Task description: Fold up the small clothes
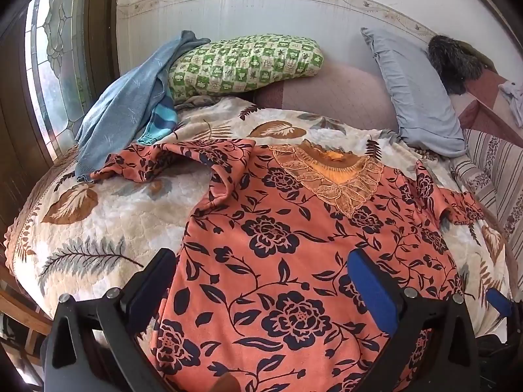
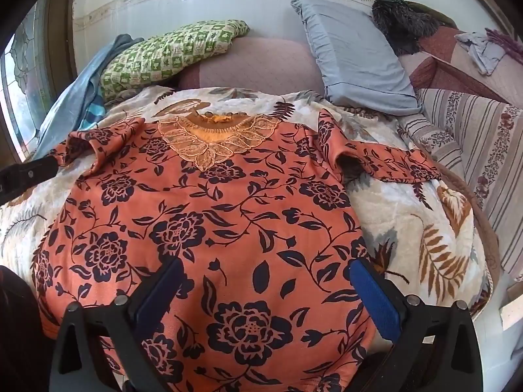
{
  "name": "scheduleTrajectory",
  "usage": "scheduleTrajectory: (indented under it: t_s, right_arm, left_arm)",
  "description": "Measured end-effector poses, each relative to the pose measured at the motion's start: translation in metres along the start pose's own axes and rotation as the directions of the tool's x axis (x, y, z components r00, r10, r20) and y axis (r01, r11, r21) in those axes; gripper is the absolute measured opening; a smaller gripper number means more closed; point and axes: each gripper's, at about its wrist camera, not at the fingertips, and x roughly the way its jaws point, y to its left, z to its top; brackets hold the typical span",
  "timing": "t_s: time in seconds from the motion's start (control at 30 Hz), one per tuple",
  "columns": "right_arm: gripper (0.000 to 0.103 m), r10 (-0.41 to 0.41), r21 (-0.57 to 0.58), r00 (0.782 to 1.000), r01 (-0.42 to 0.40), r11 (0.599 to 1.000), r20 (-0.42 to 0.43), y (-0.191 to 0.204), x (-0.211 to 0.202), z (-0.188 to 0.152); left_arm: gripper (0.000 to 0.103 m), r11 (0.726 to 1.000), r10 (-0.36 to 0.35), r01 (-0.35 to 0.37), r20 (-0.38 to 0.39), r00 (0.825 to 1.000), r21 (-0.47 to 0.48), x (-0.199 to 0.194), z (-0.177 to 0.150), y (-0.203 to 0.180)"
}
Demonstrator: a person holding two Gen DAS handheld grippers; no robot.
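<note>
Lying flat, front up, on the leaf-print blanket (image 1: 108, 209) ahead of both pairs of fingers: orange floral top (image 1: 294, 245), lace collar (image 1: 330, 176) at the far end. Left gripper (image 1: 261, 271) spread wide over the hem's left part, holding nothing; right gripper (image 2: 266, 281) likewise agape over the right part. Seen fully only from the left: left sleeve (image 1: 157, 163), touching a blue garment (image 1: 124, 111). From the right: right sleeve (image 2: 392, 163) stretched out, bare blanket beyond.

Matt orange cloth top (image 1: 294, 245), plush leaf-print blanket (image 1: 124, 215), lace collar (image 1: 330, 176)
</note>
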Motion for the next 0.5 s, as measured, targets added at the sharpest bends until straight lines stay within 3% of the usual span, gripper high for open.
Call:
scheduleTrajectory:
  t_s: [0.5]
  right_arm:
    - [0.103, 0.034, 0.082, 0.999, -0.037, 0.996, 0.038, -0.0084, -0.0015, 0.0023]
  left_arm:
    - [0.103, 1.0, -0.024, 0.024, -0.053, 0.998, -0.002, 0.0007, -0.0081, 0.0032]
